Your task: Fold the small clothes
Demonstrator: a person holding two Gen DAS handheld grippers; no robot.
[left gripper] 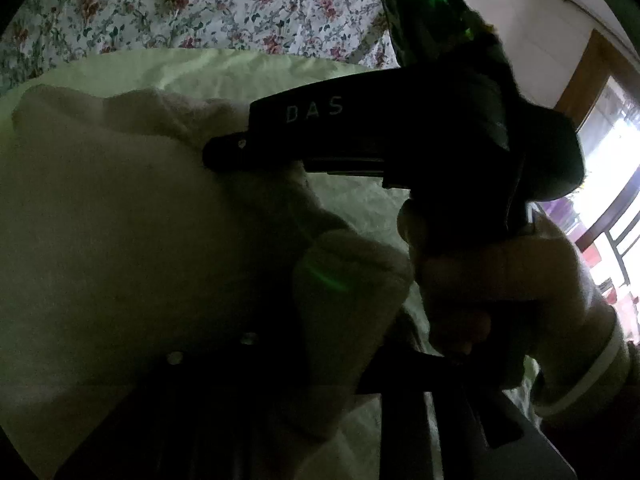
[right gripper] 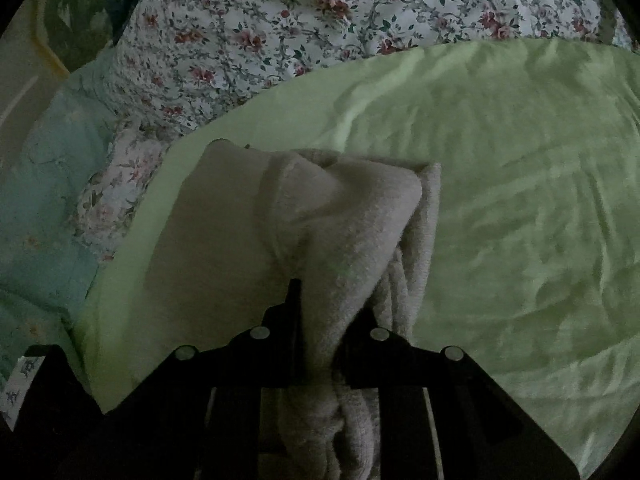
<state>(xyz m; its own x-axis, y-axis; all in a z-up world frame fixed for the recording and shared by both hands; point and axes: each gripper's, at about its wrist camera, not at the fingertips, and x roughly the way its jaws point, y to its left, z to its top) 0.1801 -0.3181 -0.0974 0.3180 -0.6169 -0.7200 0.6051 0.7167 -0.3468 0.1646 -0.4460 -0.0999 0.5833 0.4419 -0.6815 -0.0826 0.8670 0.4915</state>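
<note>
A small beige fleecy garment [right gripper: 240, 232] lies partly folded on a light green sheet [right gripper: 520, 200]. My right gripper [right gripper: 320, 320] is shut on a bunched edge of the garment, which runs down between its jaws. In the left wrist view the same garment [left gripper: 120, 220] fills the left side, very close to the camera and covering my left gripper [left gripper: 256, 360], whose fingers are dark; the cloth seems held between them. The right gripper's body [left gripper: 400, 140] and the hand holding it [left gripper: 500, 288] cross that view, its tip pressed into the garment.
A floral bedspread [right gripper: 320, 20] lies beyond the green sheet. A pale turquoise quilt [right gripper: 40, 200] lies at the left in the right wrist view. A window with a wooden frame [left gripper: 608, 200] shows at the right in the left wrist view.
</note>
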